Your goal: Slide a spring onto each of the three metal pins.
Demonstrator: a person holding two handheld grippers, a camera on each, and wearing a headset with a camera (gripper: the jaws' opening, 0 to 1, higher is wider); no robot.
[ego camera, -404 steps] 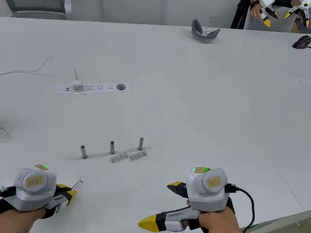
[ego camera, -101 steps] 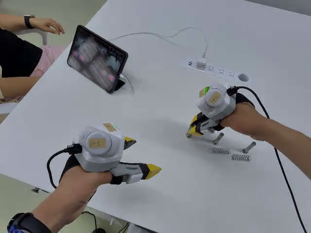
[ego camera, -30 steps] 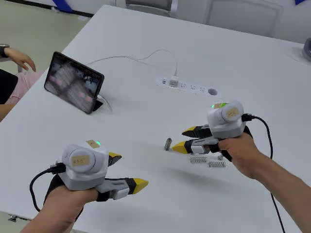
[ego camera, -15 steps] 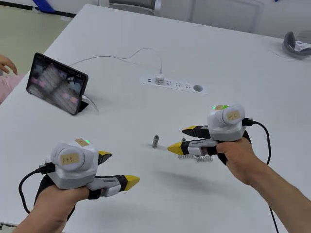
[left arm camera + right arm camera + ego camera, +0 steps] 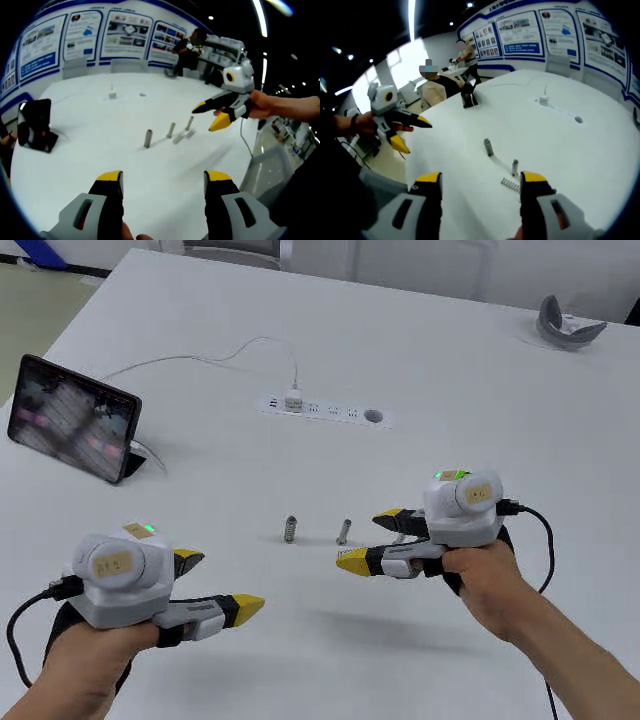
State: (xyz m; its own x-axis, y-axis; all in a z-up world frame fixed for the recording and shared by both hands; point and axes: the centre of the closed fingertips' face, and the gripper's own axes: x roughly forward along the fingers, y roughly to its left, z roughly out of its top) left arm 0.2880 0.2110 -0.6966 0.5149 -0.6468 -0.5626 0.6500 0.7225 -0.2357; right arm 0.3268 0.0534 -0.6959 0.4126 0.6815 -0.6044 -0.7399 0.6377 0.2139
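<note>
White table (image 5: pixel 420 370), posters (image 5: pixel 82 36) lining the wall. Pins (image 5: pixel 343 532) stand just off my right gripper (image 5: pixel 368 538); it and the left gripper (image 5: pixel 220 580) gape open.

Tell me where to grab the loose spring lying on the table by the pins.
Grip the spring across its middle coils, coming down from above with the right tool. It lies flat on its side on the table, so only top and flanks are reachable, and a mid-length hold probably leaves an end free to slip over the bare pin.

Fig. 1. My left gripper (image 5: pixel 215 582) and right gripper (image 5: pixel 368 537): white rounded bodies, yellow-tipped black jaws, tan labels, green lights, black cables (image 5: pixel 510 508).
</note>
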